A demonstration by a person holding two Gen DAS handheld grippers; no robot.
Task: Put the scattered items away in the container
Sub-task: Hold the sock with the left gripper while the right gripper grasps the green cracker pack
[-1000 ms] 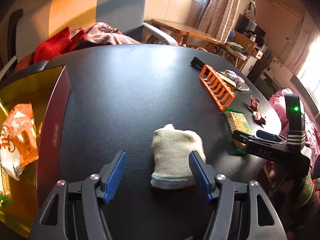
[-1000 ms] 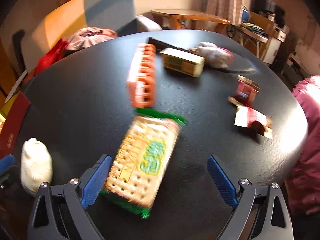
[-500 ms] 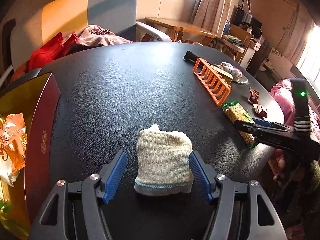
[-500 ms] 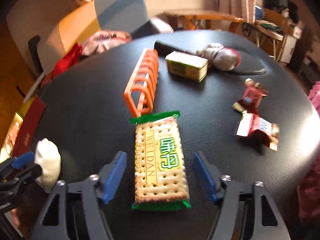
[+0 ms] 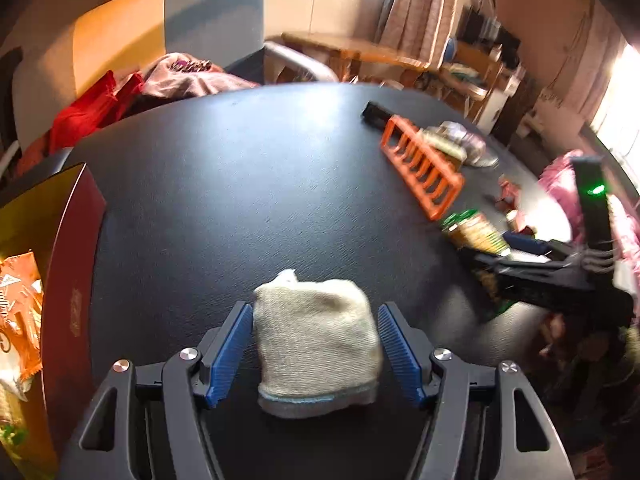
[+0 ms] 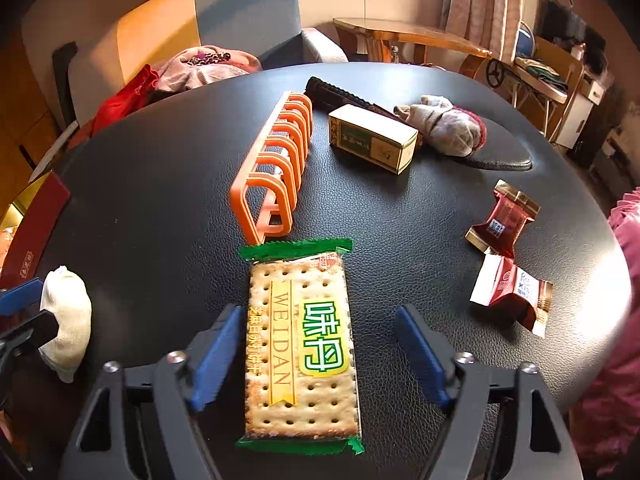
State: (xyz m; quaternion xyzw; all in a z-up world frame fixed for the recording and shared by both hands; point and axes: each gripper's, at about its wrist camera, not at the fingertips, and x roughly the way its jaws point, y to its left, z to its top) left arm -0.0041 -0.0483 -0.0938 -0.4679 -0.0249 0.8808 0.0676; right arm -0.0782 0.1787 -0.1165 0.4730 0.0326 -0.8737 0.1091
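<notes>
A folded cream sock (image 5: pixel 316 340) lies on the black round table (image 5: pixel 248 184) between the fingers of my left gripper (image 5: pixel 316 340), which is open around it. It also shows in the right wrist view (image 6: pixel 66 326). My right gripper (image 6: pixel 320 354) is open around a green-edged cracker packet (image 6: pixel 300 344); its left pad is close to the packet, its right pad apart. The red and gold container (image 5: pixel 72 280) stands at the table's left edge, holding an orange snack bag (image 5: pixel 20 312).
An orange rack (image 6: pixel 276 168), a black comb (image 6: pixel 340 94), a small cream box (image 6: pixel 372 138), a grey-red sock (image 6: pixel 444 124) and two red sweet wrappers (image 6: pixel 502 222) (image 6: pixel 512 292) lie on the table. A sofa with clothes stands behind.
My left gripper has moved forward, so the cream sock now sits centred between its fingers. My right gripper has lined up on the cracker packet and narrowed around it.
</notes>
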